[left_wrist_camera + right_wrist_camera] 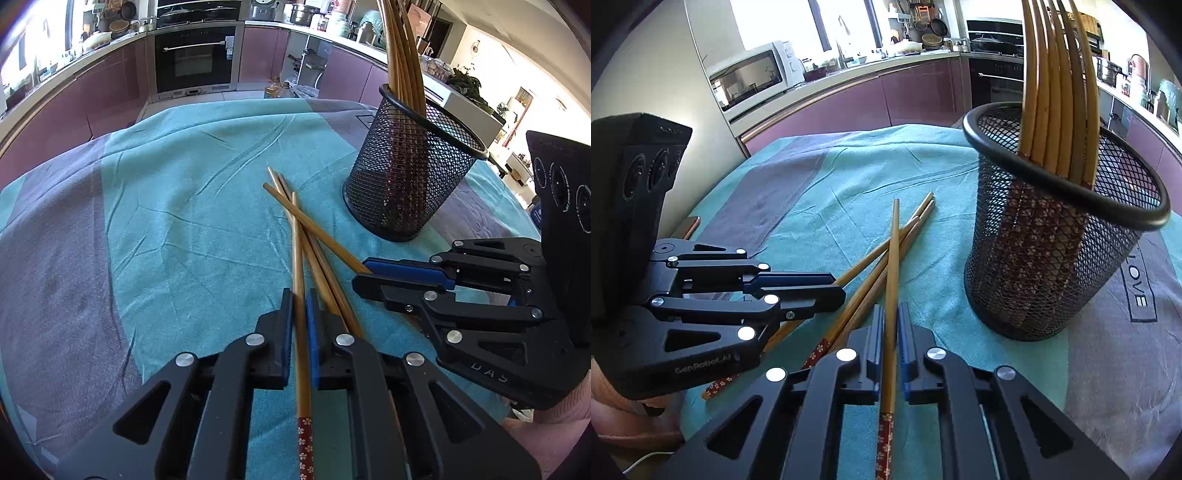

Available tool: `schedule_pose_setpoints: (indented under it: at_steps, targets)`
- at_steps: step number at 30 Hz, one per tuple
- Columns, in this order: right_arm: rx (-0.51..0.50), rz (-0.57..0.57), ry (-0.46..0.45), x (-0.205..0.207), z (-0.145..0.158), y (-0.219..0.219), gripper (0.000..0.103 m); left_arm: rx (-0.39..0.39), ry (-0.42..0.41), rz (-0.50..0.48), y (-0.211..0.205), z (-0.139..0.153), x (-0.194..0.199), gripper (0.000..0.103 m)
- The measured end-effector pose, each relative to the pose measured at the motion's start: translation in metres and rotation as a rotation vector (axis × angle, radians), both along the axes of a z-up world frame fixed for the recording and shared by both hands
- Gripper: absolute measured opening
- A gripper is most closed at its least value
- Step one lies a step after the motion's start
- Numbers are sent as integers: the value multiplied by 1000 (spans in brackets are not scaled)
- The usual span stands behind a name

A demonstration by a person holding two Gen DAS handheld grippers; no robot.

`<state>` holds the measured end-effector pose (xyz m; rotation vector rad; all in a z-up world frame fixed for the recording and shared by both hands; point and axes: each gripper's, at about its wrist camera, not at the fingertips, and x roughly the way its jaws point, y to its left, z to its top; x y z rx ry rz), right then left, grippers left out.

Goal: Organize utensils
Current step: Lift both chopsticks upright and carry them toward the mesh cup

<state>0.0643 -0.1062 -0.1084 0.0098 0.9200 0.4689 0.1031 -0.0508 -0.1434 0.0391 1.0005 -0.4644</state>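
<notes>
One bamboo chopstick (298,266) is clamped between the blue pads of the left claw (299,295), and a second chopstick (893,266) is clamped the same way in the right claw (891,314); both claws are clenched on their sticks, each taken in its rear half, a little ahead of the red flowered handle end. In the left wrist view the right claw (364,275) is seen just to the right and slightly ahead, its tips at the crossing of the loose chopsticks (325,254) that lie fanned on the teal cloth (184,221) over the tabletop, directly ahead of and partly under the left claw. The black mesh holder (1052,258) is found ahead and to the right of both claws, near but apart, with several chopsticks (1056,92) already standing in it, handle ends down. The sticks are judged light, stiff and thin, with a smooth finish that may be slippery, so a stick is likely to pivot or slide in the pads if it is held far from its balance point. A hold nearer the middle would be steadier, while the present rearward hold leaves a long tapered tip free. The crossed sticks underneath are likely to be dragged along when one is lifted. The holder looks light too and could be tipped by a stick pushed against its rim.
</notes>
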Motion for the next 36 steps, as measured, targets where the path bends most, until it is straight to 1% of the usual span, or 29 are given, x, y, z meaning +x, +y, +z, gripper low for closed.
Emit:
schedule_pose_setpoints:
  at_steps: [5,10,21,36]
  targets:
    - [19,4,-34,-6,11,-4,6,-10,-6,0,1,3,-4,7]
    - [53,9,-74,-13,25,-8,6,-30,-28,-4,5,14,-10,7]
    - [99,-15,-147,-27,52,-21,6,-118,-70,-35,15,48,-23,7]
    - [144,-55,-224,-40,78,-46,6,-182,-138,-66,23,90,-39,7]
